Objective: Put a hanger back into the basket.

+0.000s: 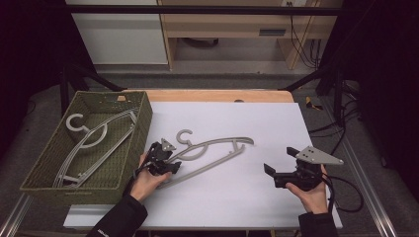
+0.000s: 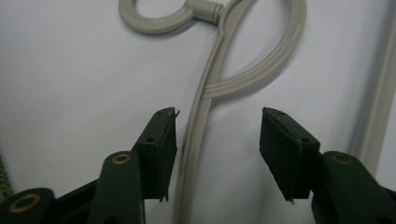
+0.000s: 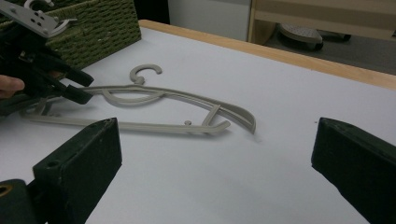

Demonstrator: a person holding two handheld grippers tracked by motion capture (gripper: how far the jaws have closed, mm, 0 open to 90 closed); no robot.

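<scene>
Here the white worktop (image 1: 276, 197) carries everything, with a woven green basket (image 1: 129, 158) along its left edge that already holds one grey hanger (image 1: 99, 143) lying flat inside. A second grey plastic hanger (image 1: 212, 153) lies flat on the worktop just right of the basket, nearer the left edge than the right; its long axis runs slantwise from the near left, beside the basket's near corner, toward the far right, and its hook (image 1: 184, 137) curls on the far side, toward the back edge. The left tool (image 1: 159, 160) sits right over the hanger's left arm, and in the left gripper view its jaws straddle the ribbed arm (image 2: 196, 135) just below where the loop branches off: the arm runs lengthwise up between the two pads, close beside the left pad (image 2: 163, 154) and well off the right one, so the jaws stand part-way spread with no pinch on the plastic yet. The right tool (image 1: 289, 170) rests by the near right corner, well apart from the hanger's tip, jaws spread wide and empty. The left hand is plainly the nearer one, and as I read it the coming move turns on closing across that arm, square to its length, before lifting it toward the basket.
</scene>
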